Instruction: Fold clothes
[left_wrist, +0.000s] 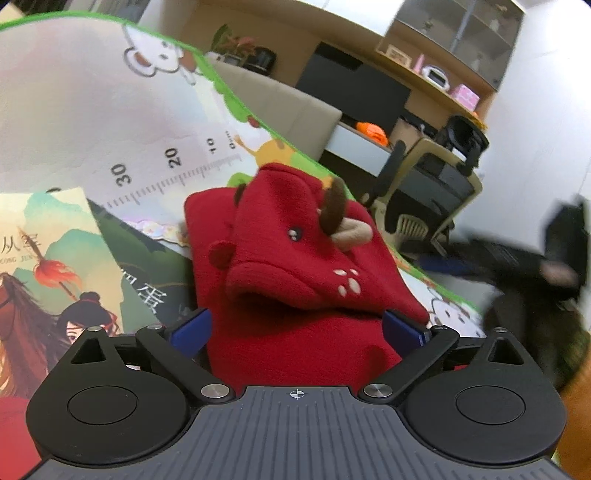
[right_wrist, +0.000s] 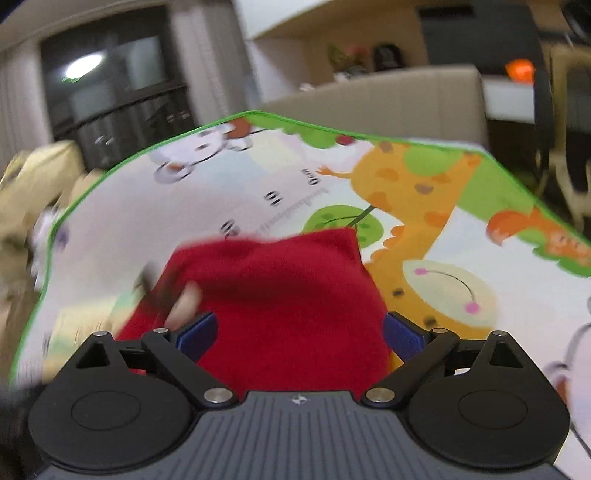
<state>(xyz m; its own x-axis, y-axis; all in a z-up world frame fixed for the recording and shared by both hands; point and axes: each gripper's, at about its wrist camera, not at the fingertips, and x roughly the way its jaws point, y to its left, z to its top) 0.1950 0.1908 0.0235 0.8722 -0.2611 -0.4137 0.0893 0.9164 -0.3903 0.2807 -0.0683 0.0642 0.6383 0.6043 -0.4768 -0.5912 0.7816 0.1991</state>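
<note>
we see a red hooded garment (left_wrist: 295, 280) lying on a green-edged cartoon play mat (left_wrist: 74, 110), between the spread fingers of our left gripper (left_wrist: 295, 332) and right gripper (right_wrist: 299, 332); books (left_wrist: 55, 258) sit beside it, office chair (left_wrist: 424, 195) beyond the mat edge.

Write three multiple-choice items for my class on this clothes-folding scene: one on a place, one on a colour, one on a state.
1. Where does the red garment lie?
A. on the cartoon play mat
B. on a chair
C. in a basket

2. What colour is the mat's edge binding?
A. blue
B. green
C. black

3. How do the left tool's fingers stand?
A. pinched together with nothing between
B. spread wide with garment cloth between
C. out of view

Answers: 1 A, the mat's ruler print shows around the garment; 2 B, a green border runs along the rim; 3 B, red cloth fills the gap between the blue pads.
</note>
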